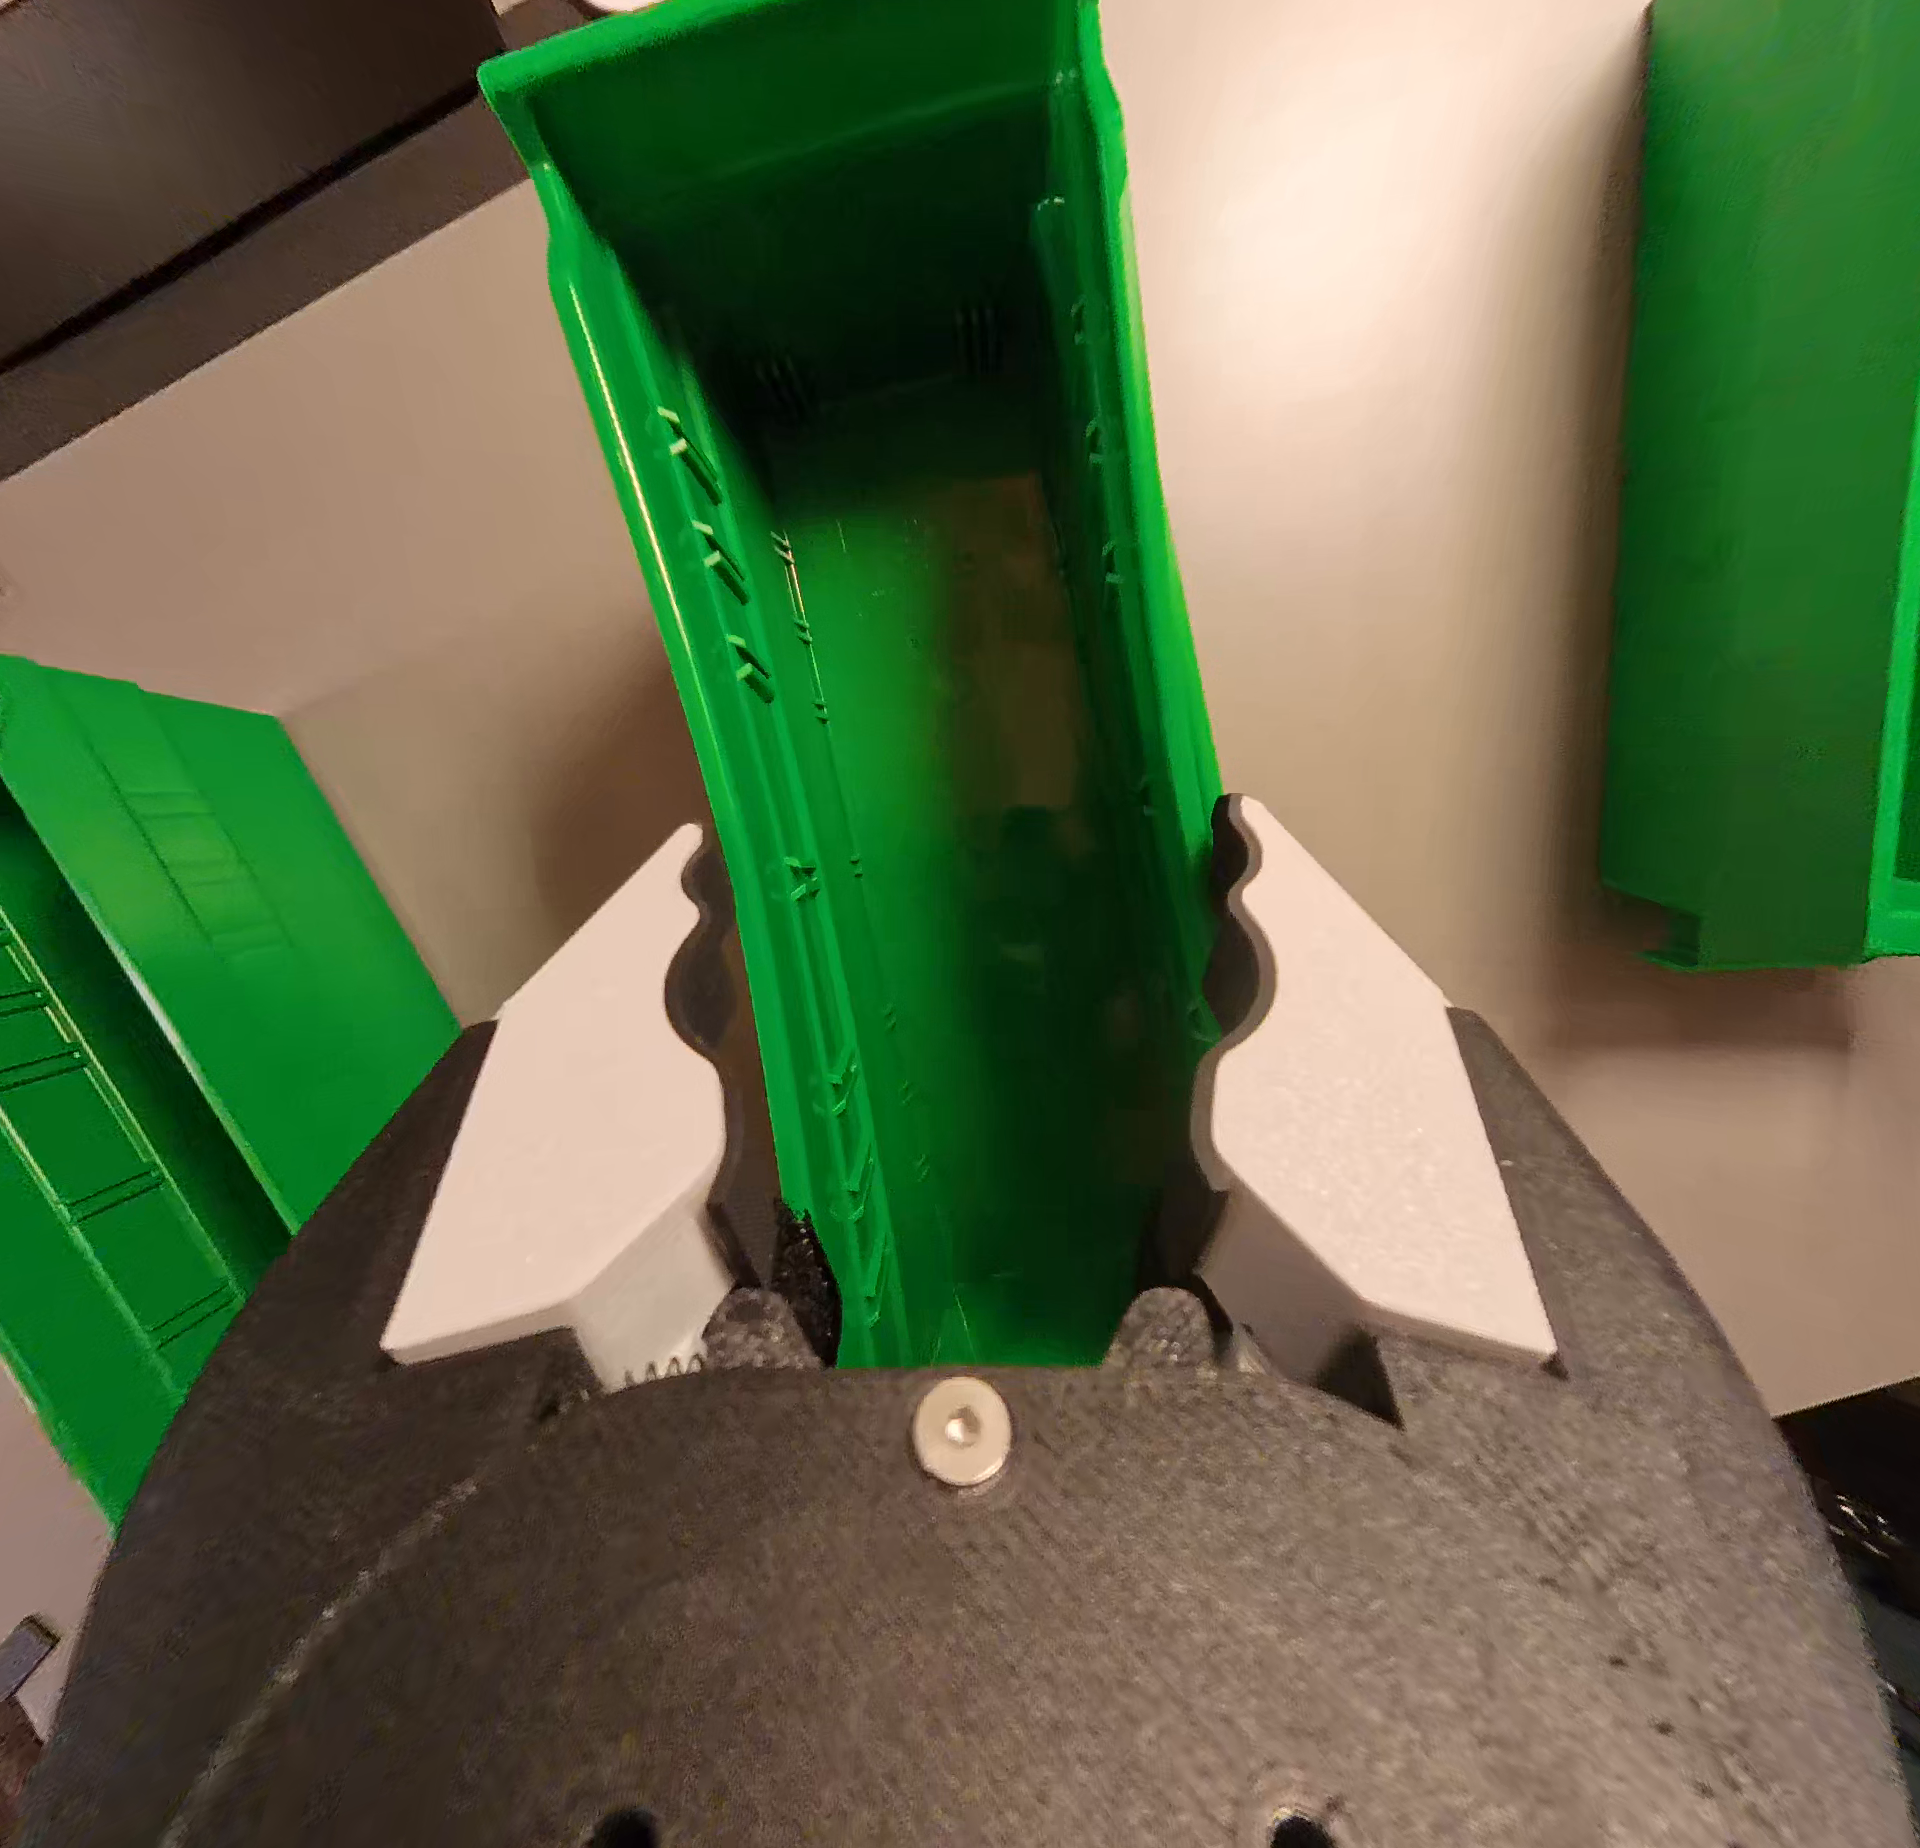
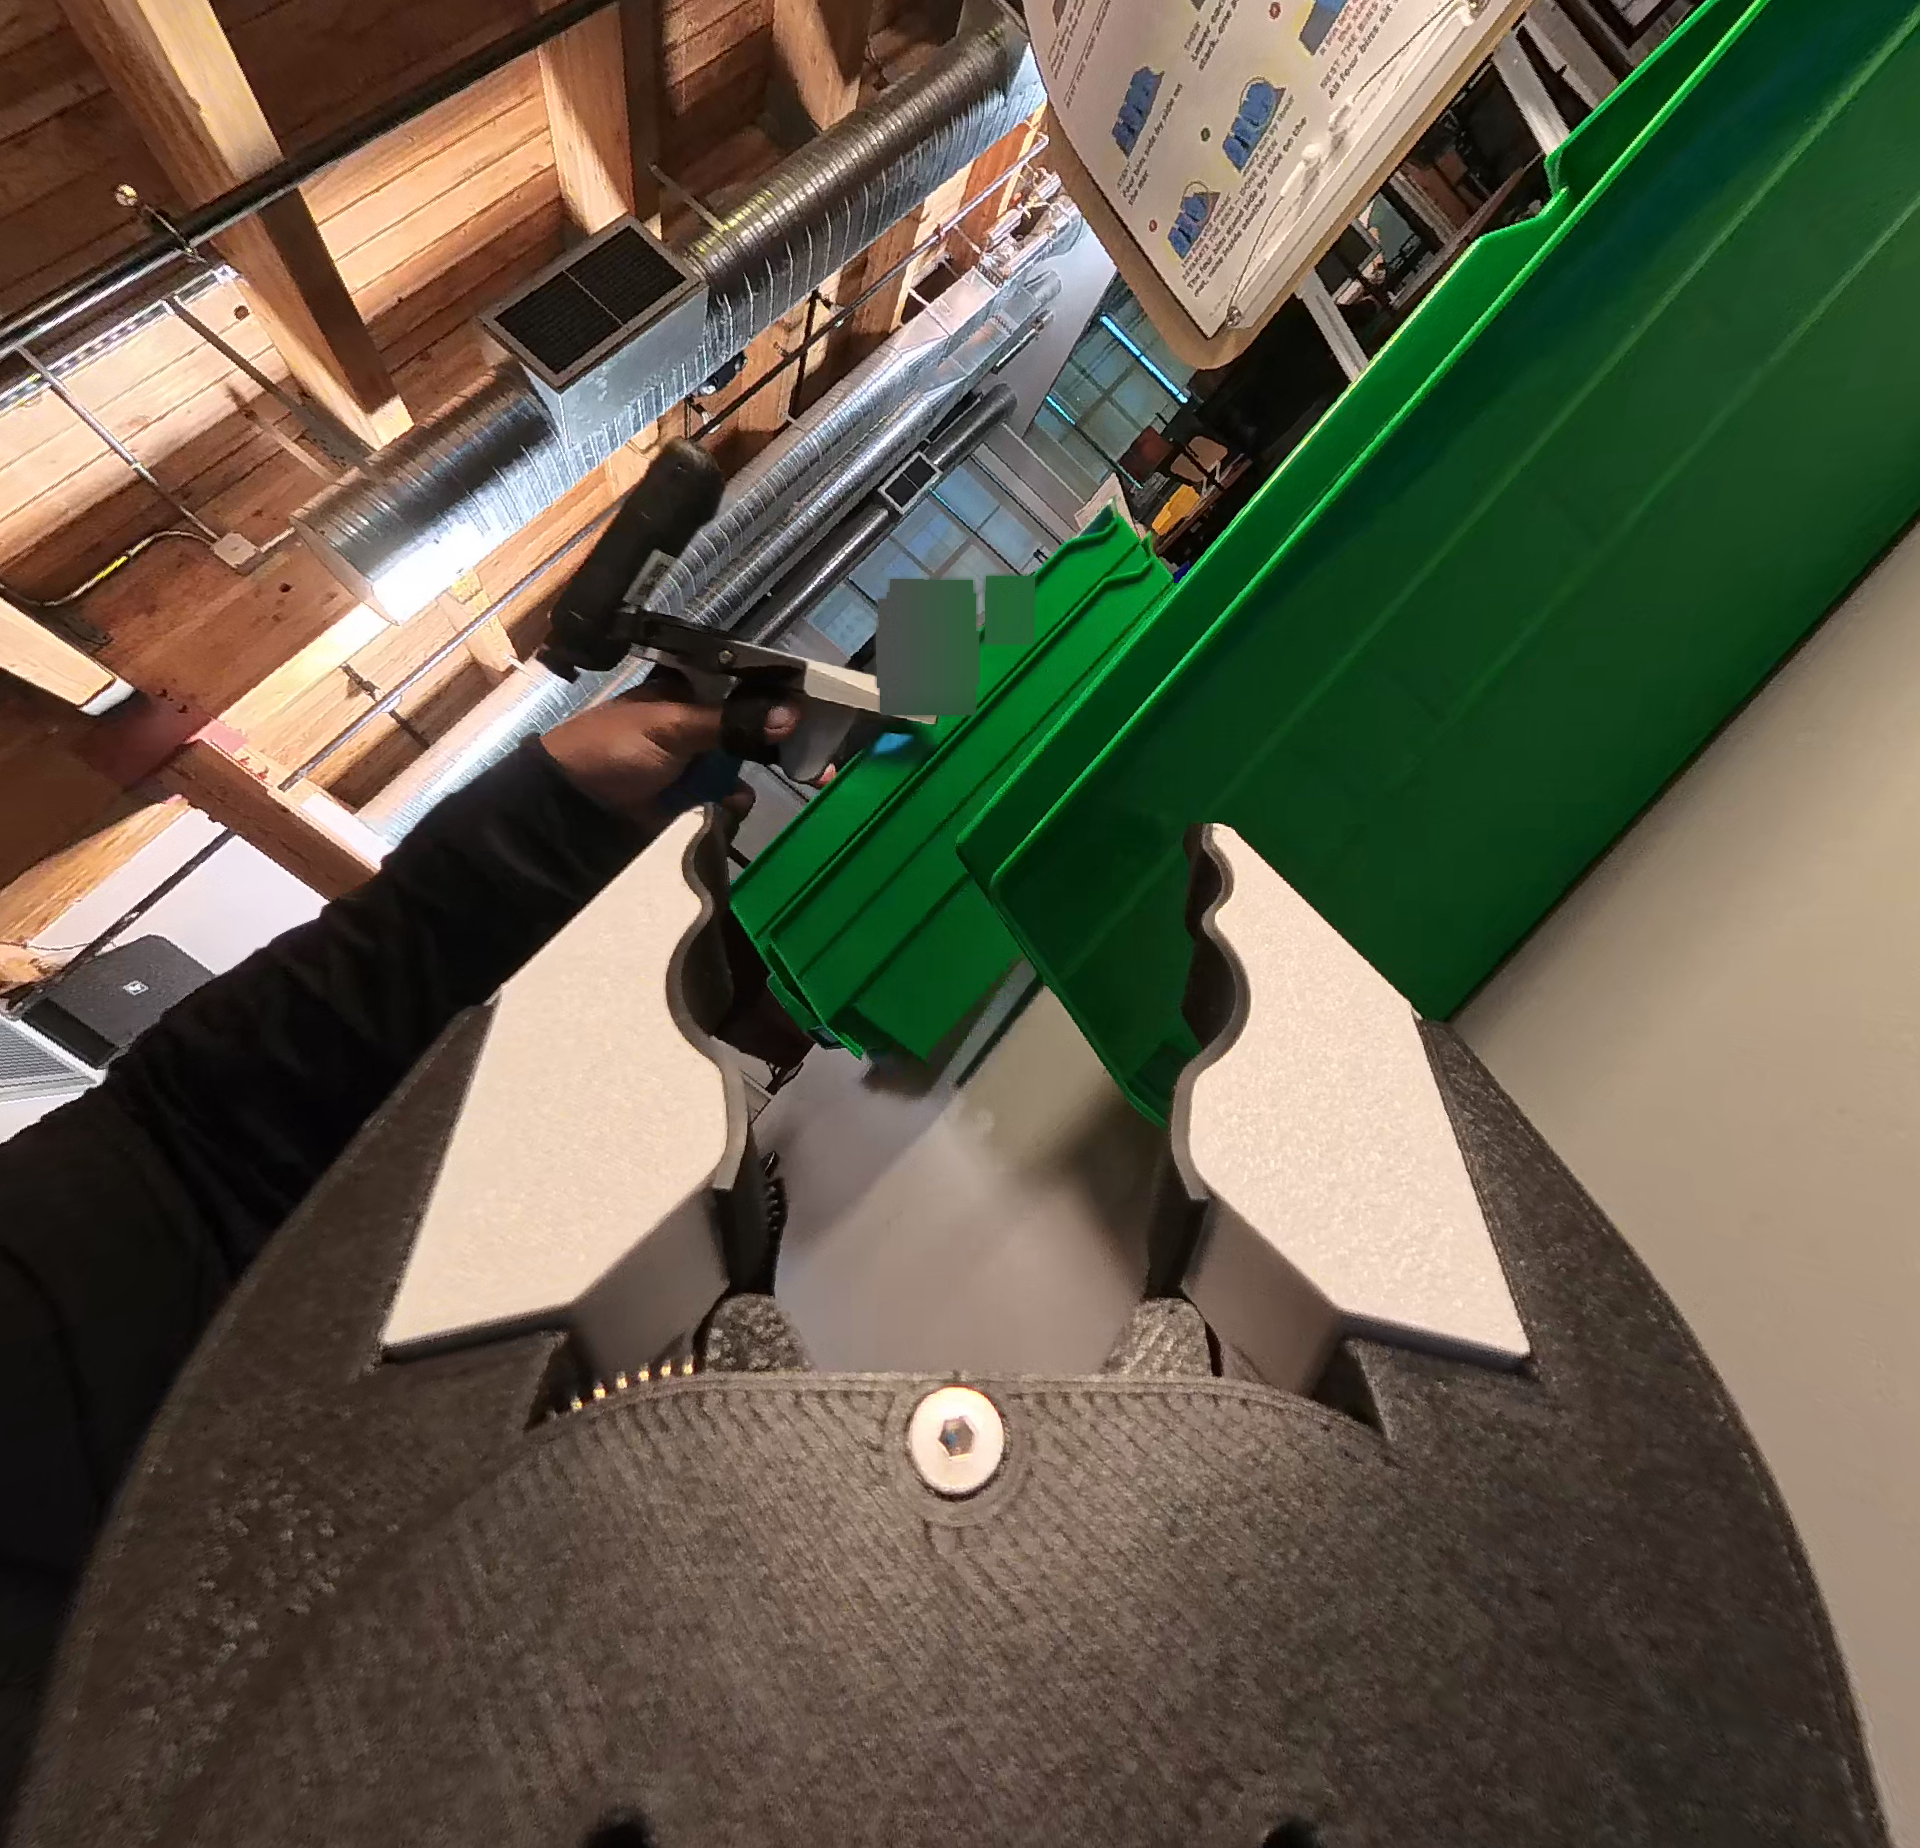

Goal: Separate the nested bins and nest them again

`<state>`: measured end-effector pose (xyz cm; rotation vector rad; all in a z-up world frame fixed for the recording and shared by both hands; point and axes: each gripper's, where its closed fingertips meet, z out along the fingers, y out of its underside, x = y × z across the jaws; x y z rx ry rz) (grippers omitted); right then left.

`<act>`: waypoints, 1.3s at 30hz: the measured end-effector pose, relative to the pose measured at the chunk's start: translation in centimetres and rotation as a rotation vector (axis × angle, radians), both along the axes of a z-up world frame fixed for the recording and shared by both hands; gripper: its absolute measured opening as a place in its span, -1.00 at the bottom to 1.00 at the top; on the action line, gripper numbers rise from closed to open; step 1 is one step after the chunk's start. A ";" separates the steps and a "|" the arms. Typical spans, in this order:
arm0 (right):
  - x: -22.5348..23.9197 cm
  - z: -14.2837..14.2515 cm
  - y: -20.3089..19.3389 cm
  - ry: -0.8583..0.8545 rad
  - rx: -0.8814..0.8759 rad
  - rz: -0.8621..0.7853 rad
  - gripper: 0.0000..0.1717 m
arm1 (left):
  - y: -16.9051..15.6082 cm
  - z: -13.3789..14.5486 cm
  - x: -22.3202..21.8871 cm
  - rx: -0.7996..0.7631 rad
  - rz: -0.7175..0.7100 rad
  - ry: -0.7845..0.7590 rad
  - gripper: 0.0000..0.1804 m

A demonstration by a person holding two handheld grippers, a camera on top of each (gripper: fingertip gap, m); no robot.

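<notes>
In the left wrist view my left gripper [image 1: 966, 832] is shut on a long narrow green bin [image 1: 883, 655]. One pad presses on each long side wall, and I look into its open inside. The right wrist view shows that gripper [image 2: 727, 655] in a hand, on the same bin [image 2: 883, 915], which is tilted. My right gripper [image 2: 951, 837] is open. The near end of a second green bin [image 2: 1455, 603] reaches between its fingers beside the right finger [image 2: 1299, 1019]. The left finger stands apart from it.
Two more green bins lie on the beige table [image 1: 1403, 448], one at the left [image 1: 156, 915] and one at the right [image 1: 1766, 448]. A person's dark sleeve [image 2: 312, 1019] crosses the left. An instruction board [image 2: 1247, 84] hangs above the bins.
</notes>
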<state>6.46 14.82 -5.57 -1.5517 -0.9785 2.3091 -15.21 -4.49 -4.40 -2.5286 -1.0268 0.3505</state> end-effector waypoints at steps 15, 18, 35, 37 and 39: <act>0.0 0.0 0.0 0.001 0.000 0.000 0.03 | 0.2 0.6 0.2 0.002 -0.020 0.009 -0.01; 0.0 0.0 0.0 0.001 0.001 0.000 0.03 | 0.2 0.7 0.3 -0.001 -0.023 0.010 -0.01; 0.0 0.0 0.0 0.001 -0.002 -0.001 0.03 | -0.3 0.8 0.3 -0.015 -0.036 0.011 -0.03; 0.0 0.0 0.0 0.000 -0.001 0.001 0.03 | -0.6 0.6 0.4 -0.026 -0.040 -0.005 -0.05; 0.0 0.0 0.0 0.001 -0.002 0.000 0.03 | -1.0 0.0 0.7 -0.043 -0.041 -0.030 -0.05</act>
